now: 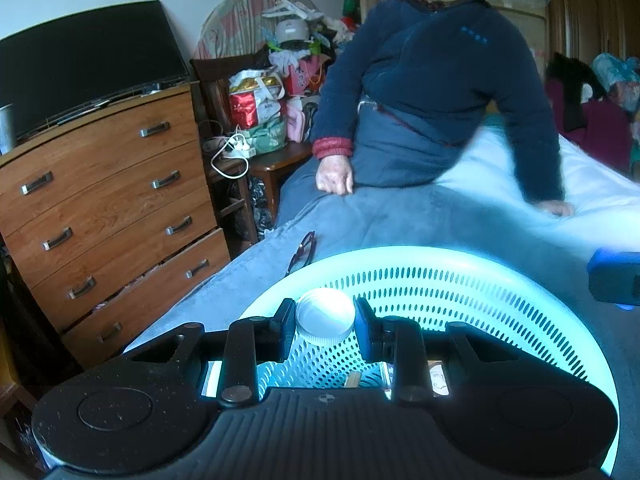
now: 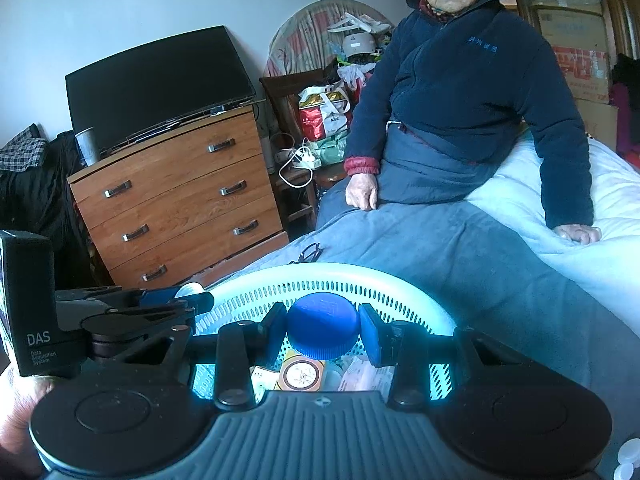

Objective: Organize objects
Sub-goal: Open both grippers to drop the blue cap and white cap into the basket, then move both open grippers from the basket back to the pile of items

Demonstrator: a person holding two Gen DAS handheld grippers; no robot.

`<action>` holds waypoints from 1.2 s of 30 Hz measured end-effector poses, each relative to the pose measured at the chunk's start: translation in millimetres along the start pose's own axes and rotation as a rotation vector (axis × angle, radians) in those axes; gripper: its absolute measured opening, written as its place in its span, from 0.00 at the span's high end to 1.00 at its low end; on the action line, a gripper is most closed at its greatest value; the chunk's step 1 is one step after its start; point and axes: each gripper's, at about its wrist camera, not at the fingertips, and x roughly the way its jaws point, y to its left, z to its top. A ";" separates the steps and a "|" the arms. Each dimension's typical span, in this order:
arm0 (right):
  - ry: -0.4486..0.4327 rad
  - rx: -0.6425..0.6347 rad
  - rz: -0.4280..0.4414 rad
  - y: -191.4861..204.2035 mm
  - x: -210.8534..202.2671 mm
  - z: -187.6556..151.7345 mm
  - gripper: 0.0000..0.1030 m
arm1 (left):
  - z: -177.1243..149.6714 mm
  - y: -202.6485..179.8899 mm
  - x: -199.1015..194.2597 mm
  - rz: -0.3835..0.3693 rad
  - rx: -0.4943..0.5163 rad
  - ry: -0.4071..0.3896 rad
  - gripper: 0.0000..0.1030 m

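Bed, lower frame: left hand-held gripper (image 1: 325, 322) pinches white cap (image 1: 325, 316), right hand-held gripper (image 2: 323, 332) pinches blue cap (image 2: 322, 330), both over basket (image 1: 460, 276). Risk: smooth caps slip, bounce off the rim onto the bed.

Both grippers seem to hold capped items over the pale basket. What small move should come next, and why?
Probably lower and open the left gripper, dropping the white-capped item in. It sits clamped between the fingers above the basket, where other items already lie. The right gripper, shut on the blue-capped item, could follow.
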 end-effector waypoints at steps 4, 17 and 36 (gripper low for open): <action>0.005 0.000 0.001 0.6 1.9 -1.2 0.59 | -1.7 1.3 2.0 0.005 0.000 0.003 0.69; -0.202 0.042 -0.090 -25.5 -70.0 -42.8 0.23 | 0.7 -4.1 -23.3 0.049 0.014 -0.091 0.18; -0.007 0.304 -0.698 -277.5 -225.3 -304.7 0.25 | -101.5 -274.1 -115.0 -0.532 0.382 -0.126 0.12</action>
